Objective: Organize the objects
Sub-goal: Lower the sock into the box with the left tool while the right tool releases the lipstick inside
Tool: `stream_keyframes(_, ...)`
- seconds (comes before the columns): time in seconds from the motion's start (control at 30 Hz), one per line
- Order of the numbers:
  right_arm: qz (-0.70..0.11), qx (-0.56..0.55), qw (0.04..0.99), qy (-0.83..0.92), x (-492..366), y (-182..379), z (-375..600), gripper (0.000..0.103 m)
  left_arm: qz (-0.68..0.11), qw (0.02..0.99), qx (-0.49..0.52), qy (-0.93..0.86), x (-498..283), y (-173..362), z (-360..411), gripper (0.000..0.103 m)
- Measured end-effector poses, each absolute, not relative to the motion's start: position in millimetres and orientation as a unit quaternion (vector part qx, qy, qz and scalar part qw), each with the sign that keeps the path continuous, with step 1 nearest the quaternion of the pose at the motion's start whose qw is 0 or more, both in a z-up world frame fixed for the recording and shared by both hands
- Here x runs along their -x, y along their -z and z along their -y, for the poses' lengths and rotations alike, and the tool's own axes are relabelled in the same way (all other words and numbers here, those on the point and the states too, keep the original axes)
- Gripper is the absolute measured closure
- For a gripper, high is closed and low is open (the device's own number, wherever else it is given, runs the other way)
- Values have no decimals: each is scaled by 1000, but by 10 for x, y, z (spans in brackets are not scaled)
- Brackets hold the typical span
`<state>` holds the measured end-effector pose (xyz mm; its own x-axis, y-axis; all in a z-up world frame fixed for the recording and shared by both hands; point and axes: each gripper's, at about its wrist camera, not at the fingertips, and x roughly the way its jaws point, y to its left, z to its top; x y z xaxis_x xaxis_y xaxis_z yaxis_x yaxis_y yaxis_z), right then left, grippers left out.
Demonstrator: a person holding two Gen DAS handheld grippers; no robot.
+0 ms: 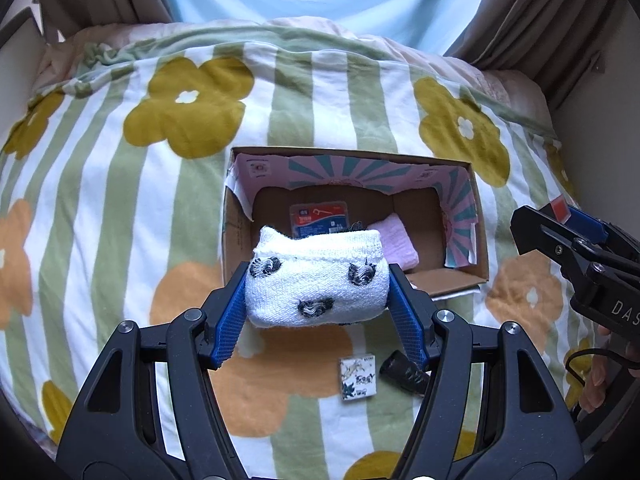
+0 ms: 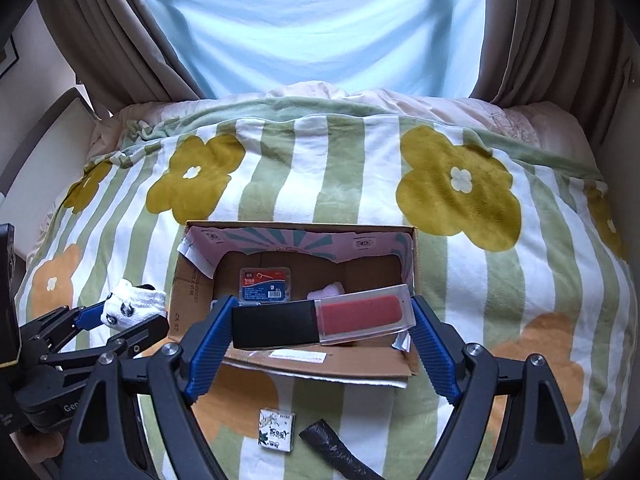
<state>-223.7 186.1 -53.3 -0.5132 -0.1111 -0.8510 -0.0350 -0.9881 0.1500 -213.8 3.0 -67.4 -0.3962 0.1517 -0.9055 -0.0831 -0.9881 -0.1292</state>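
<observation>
My left tool (image 1: 318, 292) grips a rolled white sock (image 1: 318, 280) with dark spots, held just in front of the box (image 1: 478, 240) on the bed (image 1: 120, 200). My right tool (image 2: 320, 320) clamps a black-and-red case (image 2: 320, 320) crosswise over the box's near edge. Inside the box: a blue packet (image 2: 265, 285) and a pink cloth (image 1: 394, 240). On the blanket nearer me lie a small printed square (image 2: 277, 428) and, just beside it, a black strip (image 2: 336, 448), both apart from the box.
</observation>
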Motion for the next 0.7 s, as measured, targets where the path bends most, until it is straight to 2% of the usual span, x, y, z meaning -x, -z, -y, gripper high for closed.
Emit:
stream_keyframes(0.43,120,-560,6,820,3146,1561,-1856,22,35,57,585,-809,3109,1658,-61,41)
stream_keyframes(0.7,136,-586,-9,799,3380,1970,-1903,22,7,61,601,-797,3365,2058,-155,41)
